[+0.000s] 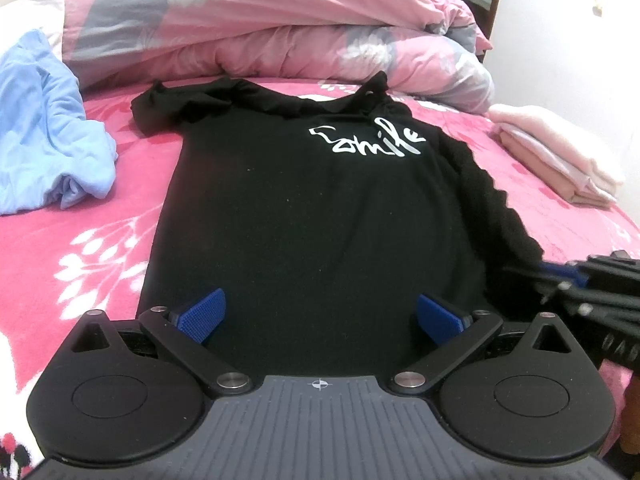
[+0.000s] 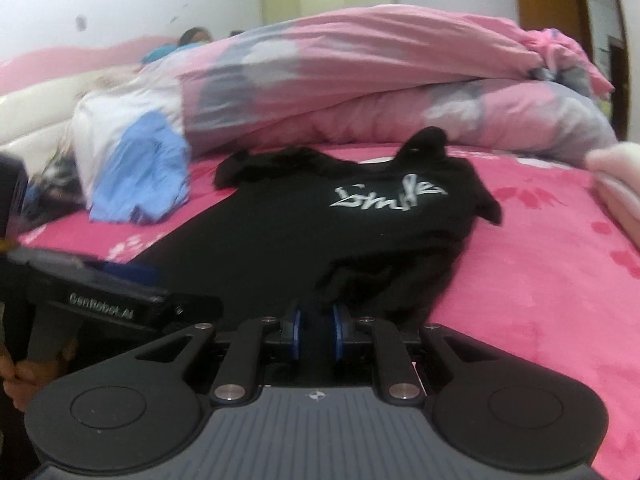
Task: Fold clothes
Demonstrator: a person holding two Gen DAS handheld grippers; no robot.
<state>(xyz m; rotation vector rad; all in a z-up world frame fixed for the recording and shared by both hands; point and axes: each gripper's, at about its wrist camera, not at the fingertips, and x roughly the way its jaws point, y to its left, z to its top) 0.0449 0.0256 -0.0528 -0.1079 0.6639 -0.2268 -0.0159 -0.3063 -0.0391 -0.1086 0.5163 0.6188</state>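
Left wrist view: we found the left tool [image 1: 320, 316] spread wide over the near hem of the black T-shirt [image 1: 312, 208], nothing between its pads. The shirt lay flat on the bed [image 1: 80, 248] ahead of it, a blue garment [image 1: 48, 128] off to its left.

Right wrist view: the right tool [image 2: 316, 328] was pinching the shirt's bunched right edge, the fabric lifted just ahead of its pads [image 2: 339, 330].

Count around the black T-shirt [image 1: 304, 208]: 1 crumpled blue garment [image 1: 48, 128] to its left, 1 folded pink stack [image 1: 560, 160] to its right, 1 rolled quilt [image 1: 280, 28] behind it. 2 claws.
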